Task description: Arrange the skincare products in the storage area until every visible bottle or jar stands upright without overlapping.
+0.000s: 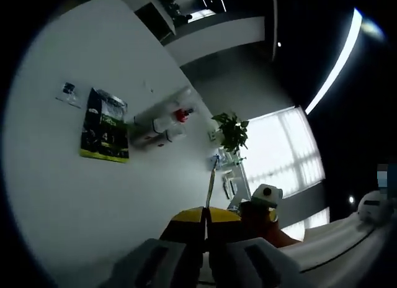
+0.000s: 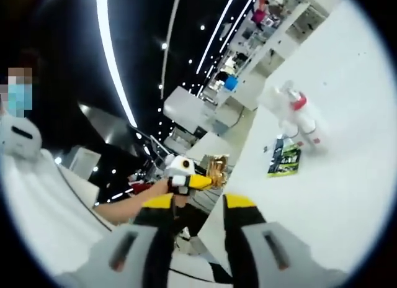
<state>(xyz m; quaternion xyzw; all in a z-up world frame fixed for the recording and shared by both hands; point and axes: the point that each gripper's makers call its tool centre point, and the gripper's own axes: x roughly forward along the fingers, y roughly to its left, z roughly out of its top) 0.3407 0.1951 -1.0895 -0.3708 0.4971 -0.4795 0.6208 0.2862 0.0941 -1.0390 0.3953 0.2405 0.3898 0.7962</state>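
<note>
Far across the white table (image 1: 74,195) from my left gripper (image 1: 206,216) sits a cluster of pale skincare bottles (image 1: 162,121), one with a red cap (image 1: 181,115), just right of a dark green-and-black leaflet (image 1: 104,125) lying flat. I can't tell if every bottle stands upright. My left jaws are pressed together, nothing between them. From my right gripper (image 2: 198,204), jaws spread apart and empty, I see those bottles well off to the right, the leaflet beside them.
</note>
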